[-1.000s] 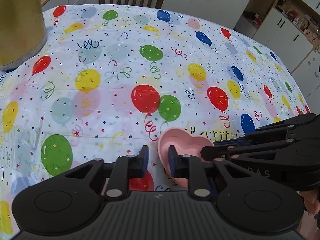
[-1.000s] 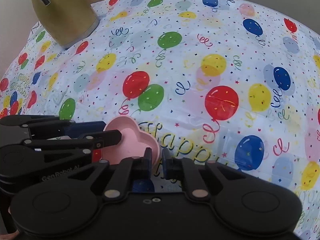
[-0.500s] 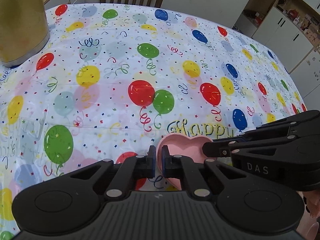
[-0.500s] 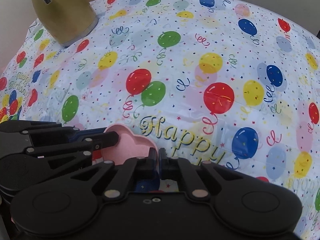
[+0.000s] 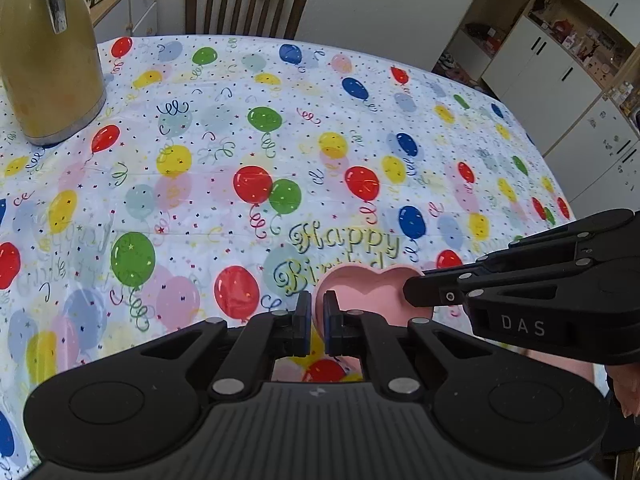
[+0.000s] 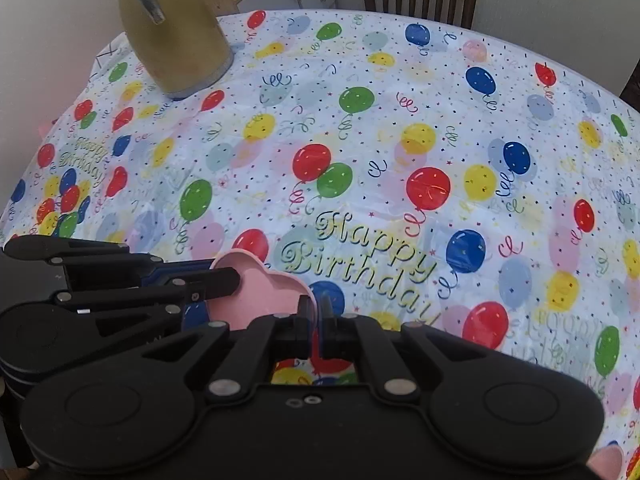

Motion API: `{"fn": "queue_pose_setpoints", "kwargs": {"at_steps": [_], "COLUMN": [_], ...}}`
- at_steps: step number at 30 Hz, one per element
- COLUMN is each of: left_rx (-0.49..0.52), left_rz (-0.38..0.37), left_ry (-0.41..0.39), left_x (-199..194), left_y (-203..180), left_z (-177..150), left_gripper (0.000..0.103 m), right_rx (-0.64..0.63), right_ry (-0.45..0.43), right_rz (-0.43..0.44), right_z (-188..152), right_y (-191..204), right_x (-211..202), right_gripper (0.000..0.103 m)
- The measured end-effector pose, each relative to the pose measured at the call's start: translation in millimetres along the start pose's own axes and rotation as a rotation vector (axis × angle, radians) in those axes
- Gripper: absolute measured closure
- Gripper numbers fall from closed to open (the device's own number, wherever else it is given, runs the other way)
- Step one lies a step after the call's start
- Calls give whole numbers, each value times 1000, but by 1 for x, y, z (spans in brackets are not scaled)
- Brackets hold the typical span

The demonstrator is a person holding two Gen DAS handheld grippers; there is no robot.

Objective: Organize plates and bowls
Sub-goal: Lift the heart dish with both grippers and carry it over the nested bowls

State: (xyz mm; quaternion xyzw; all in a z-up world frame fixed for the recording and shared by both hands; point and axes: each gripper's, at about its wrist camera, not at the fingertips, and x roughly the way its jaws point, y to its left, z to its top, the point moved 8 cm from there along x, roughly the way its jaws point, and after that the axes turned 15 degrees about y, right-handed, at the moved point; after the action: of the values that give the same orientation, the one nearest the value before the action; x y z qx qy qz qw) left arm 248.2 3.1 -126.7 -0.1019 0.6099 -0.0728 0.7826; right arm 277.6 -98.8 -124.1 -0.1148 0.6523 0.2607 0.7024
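A small pink heart-shaped bowl [image 5: 362, 290] is held above the table between both grippers. My left gripper [image 5: 316, 316] is shut on its left rim. My right gripper [image 6: 318, 316] is shut on its right rim; the bowl also shows in the right wrist view [image 6: 264, 292]. Each gripper appears in the other's view: the right one [image 5: 416, 294] reaches in from the right, the left one [image 6: 224, 280] from the left. The bowl's underside is hidden.
The table wears a balloon-print "Happy Birthday" cloth [image 5: 280, 140]. A tall gold kettle [image 5: 48, 56] stands at the far left corner, also in the right wrist view [image 6: 176, 36]. A wooden chair [image 5: 246, 4] stands behind the table. White cupboards [image 5: 580, 80] stand at the right.
Both grippers closed onto the bowl's rim and lifted it, drawing back toward the near edge of the table. More of the far table and kettle shows now.
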Motion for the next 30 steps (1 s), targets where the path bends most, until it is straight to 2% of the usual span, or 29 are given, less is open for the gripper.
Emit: {"fn": "queue_pose_setpoints", "kwargs": {"at_steps": [14,30], "left_rx": [58,111], "left_rz": [-16,-13], "left_ry": [-4,50], "left_x": [-40,-38], "left_y": [-24,-36], "left_z": [-50,-100], "left_gripper": [98,98], "right_rx": [20,33], "right_ry": [-26,5], "right_rz": [20,3], "right_z": [-56,-101], "right_y": [20,35], "right_x": [-34,-28], "right_gripper": [102,101]}}
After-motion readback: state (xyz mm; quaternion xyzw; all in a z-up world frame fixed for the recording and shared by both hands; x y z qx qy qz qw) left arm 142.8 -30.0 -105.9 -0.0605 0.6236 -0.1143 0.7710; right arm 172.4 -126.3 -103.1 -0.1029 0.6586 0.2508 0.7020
